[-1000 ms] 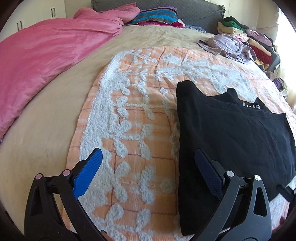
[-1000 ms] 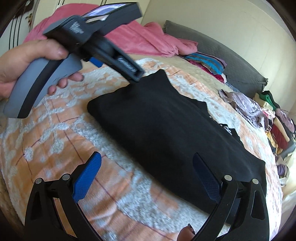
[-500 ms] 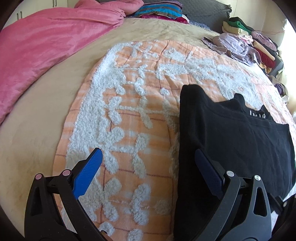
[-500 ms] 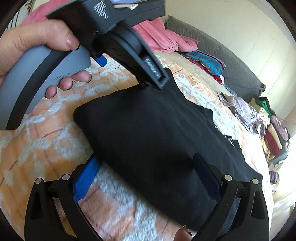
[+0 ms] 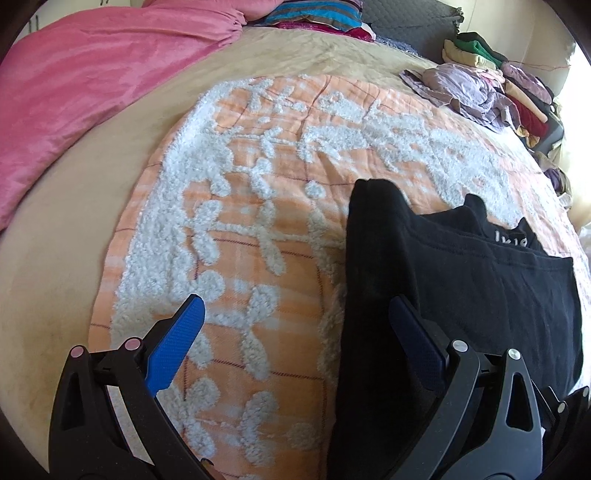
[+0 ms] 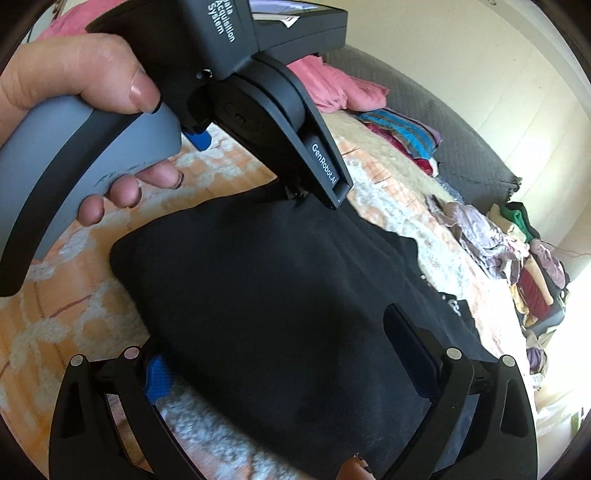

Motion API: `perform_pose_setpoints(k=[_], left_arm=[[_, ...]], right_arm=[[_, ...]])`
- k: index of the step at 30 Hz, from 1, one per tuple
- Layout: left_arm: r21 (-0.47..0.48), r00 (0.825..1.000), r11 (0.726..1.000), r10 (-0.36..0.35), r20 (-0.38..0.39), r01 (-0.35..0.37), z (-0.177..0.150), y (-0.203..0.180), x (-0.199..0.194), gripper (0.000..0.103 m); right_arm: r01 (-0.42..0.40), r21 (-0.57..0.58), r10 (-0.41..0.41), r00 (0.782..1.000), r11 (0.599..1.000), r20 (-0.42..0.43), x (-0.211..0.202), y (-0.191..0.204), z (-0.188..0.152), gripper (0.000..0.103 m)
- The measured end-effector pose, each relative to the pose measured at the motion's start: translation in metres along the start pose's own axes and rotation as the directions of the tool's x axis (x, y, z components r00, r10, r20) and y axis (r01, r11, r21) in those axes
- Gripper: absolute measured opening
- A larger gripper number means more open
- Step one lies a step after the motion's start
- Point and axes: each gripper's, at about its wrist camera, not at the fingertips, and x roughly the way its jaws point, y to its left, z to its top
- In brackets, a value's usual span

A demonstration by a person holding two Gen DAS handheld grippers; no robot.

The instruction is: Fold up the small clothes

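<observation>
A black garment [image 5: 461, 295] lies folded flat on the orange-and-white tufted blanket [image 5: 258, 229]; it also fills the right wrist view [image 6: 277, 302]. My left gripper [image 5: 295, 317] is open, its right finger over the garment's left edge and its left finger over the blanket. My right gripper [image 6: 277, 354] is open low over the garment's near edge, its left pad partly hidden by the cloth. The left gripper's body, held in a hand, shows in the right wrist view [image 6: 229, 92] above the garment's far corner.
A pink duvet [image 5: 92, 81] lies on the left of the bed. Striped folded clothes [image 5: 317, 14] sit at the head. A lilac garment [image 5: 465, 88] and a pile of clothes [image 5: 517, 96] lie at the far right. Beige bedspread [image 5: 55, 277] surrounds the blanket.
Both grippers have moved closer to the black garment and lower. The right gripper's fingers now straddle its near edge. The left gripper shifted forward along the garment's left edge.
</observation>
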Motion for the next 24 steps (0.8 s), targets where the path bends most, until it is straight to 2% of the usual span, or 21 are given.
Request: perform_pose_setpoints(k=[2,4,5,7,8,9,10,16,18,20,21,22,23,24], left_arm=[[-0.003,1.0,1.0,-0.021,-0.001,0.021,0.003,-0.002,0.001,0.093],[-0.004,0.999,0.999,-0.036,-0.009,0.036,0.005,-0.006,0.003,0.093],[-0.004,0.999,0.999,-0.041,-0.014,0.041,0.006,-0.007,0.005,0.093],[-0.013,0.998,0.998,-0.056,-0.023,0.056,0.007,-0.008,0.008,0.093],[-0.02,0.997,0.998,-0.068,-0.029,0.067,0.007,-0.008,0.01,0.093],[-0.032,0.996,0.996,-0.085,-0.036,0.084,0.007,-0.007,0.011,0.093],[-0.043,0.994,0.994,-0.099,-0.038,0.097,0.007,-0.005,0.012,0.093],[-0.087,0.979,0.976,-0.203,-0.017,0.2,0.008,-0.006,0.006,0.093],[-0.084,0.972,0.969,-0.233,-0.015,0.231,0.008,-0.012,0.003,0.085],[-0.071,0.964,0.962,-0.264,-0.011,0.263,0.007,-0.021,-0.001,0.06],[-0.066,0.958,0.956,-0.286,-0.01,0.285,0.007,-0.026,-0.003,0.053],[-0.058,0.954,0.952,-0.3,-0.006,0.299,0.007,-0.031,-0.006,0.038],[-0.046,0.953,0.952,-0.303,0.0,0.303,0.006,-0.036,-0.009,0.029],[-0.029,0.954,0.953,-0.3,0.01,0.3,0.006,-0.042,-0.013,0.026]], right_arm=[[0.009,0.017,-0.01,1.0,1.0,0.027,-0.004,-0.004,0.0,0.093],[-0.026,0.035,0.024,0.998,0.999,0.056,-0.011,-0.008,-0.001,0.07],[-0.035,0.042,0.032,0.997,0.999,0.069,-0.014,-0.009,-0.001,0.065],[-0.053,0.049,0.048,0.994,0.997,0.098,-0.022,-0.011,-0.003,0.041],[-0.06,0.05,0.054,0.993,0.997,0.109,-0.025,-0.012,-0.003,0.035],[-0.072,0.051,0.065,0.991,0.996,0.12,-0.028,-0.012,-0.003,0.019],[-0.083,0.058,0.075,0.989,0.995,0.13,-0.031,-0.013,-0.004,0.015],[-0.082,0.106,0.063,0.983,0.991,0.17,-0.046,-0.018,-0.01,0.012],[-0.076,0.125,0.051,0.981,0.989,0.188,-0.053,-0.02,-0.013,0.012],[-0.075,0.138,0.047,0.979,0.987,0.201,-0.058,-0.023,-0.015,0.011],[-0.073,0.15,0.041,0.977,0.986,0.208,-0.061,-0.025,-0.017,0.011],[-0.07,0.159,0.035,0.976,0.985,0.215,-0.064,-0.027,-0.019,0.01],[-0.069,0.167,0.031,0.975,0.984,0.219,-0.067,-0.028,-0.02,0.01],[-0.065,0.182,0.022,0.974,0.981,0.226,-0.07,-0.031,-0.022,0.01]])
